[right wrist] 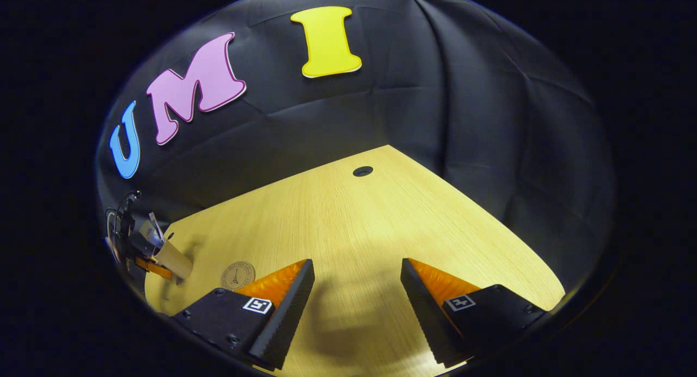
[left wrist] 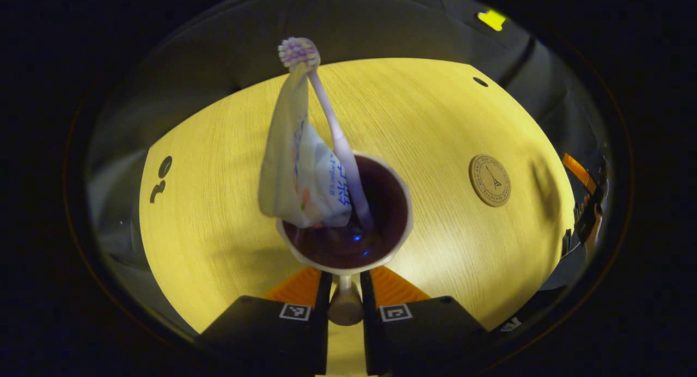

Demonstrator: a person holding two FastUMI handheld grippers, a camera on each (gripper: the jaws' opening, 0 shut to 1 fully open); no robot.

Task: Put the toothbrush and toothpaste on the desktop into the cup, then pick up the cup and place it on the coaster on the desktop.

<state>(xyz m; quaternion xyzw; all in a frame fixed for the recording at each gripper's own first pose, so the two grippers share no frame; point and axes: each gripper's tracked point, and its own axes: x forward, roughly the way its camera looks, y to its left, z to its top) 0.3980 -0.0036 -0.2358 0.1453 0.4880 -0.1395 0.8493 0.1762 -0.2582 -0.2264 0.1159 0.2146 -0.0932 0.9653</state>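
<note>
My left gripper (left wrist: 345, 281) is shut on the handle of a white cup (left wrist: 400, 202) with a dark inside. A white toothpaste tube (left wrist: 297, 170) and a pale toothbrush (left wrist: 326, 104) stand in the cup, bristles up. The round wooden coaster (left wrist: 490, 180) lies on the table to the cup's right. In the right gripper view the cup (right wrist: 173, 261) hangs tilted at far left, held off the table, with the coaster (right wrist: 238, 275) just right of it. My right gripper (right wrist: 356, 290) is open over bare wood, with nothing between its fingers.
The light wooden table (right wrist: 354, 230) ends at the black cloth wall behind. A round cable hole (right wrist: 362, 171) sits near its back corner, and further holes (left wrist: 161, 176) mark the left side. The other gripper and the hand holding it (left wrist: 591, 202) show at far right.
</note>
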